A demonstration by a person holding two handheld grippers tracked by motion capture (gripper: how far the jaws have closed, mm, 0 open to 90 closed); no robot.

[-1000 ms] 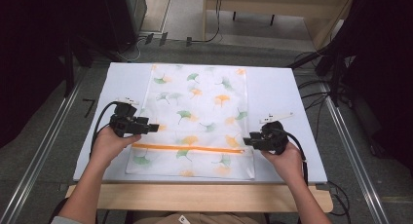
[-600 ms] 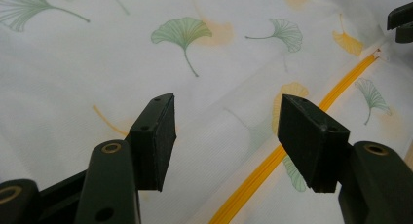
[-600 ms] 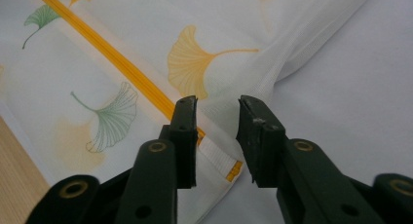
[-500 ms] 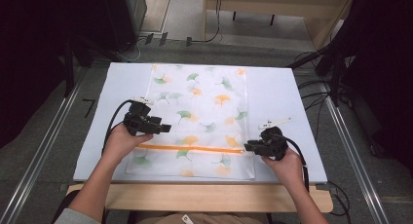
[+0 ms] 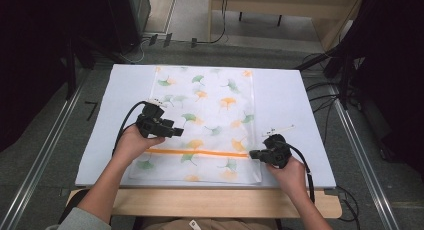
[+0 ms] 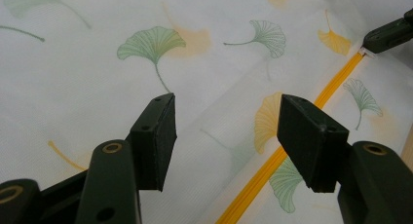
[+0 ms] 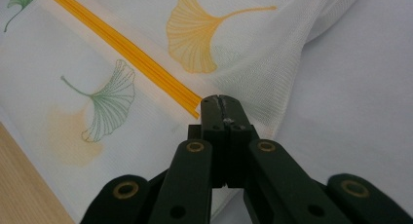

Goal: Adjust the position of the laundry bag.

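A white mesh bag [image 5: 210,100] printed with green and orange ginkgo leaves lies flat on the white board [image 5: 285,105]. An orange zipper [image 5: 200,153] runs across its near end. My left gripper [image 5: 174,131] hovers open over the bag's left half, above the zipper. In the left gripper view its jaws [image 6: 226,136] stand wide with only fabric and zipper [image 6: 272,160] beneath. My right gripper [image 5: 252,153] sits at the zipper's right end. Its jaws [image 7: 221,104] have just been closing and are now shut on the small zipper pull [image 6: 366,52] where the orange zipper [image 7: 126,48] ends.
The board rests on a wooden table whose front edge [image 5: 215,202] runs near the person. Metal rails [image 5: 45,150] flank both sides. Cables [image 5: 320,85] lie at the right, and dark equipment stands at the back left and right.
The left hand has carried its open gripper to the right, from the bag's left edge onto the fabric. The right gripper's jaws have closed at the zipper's end.
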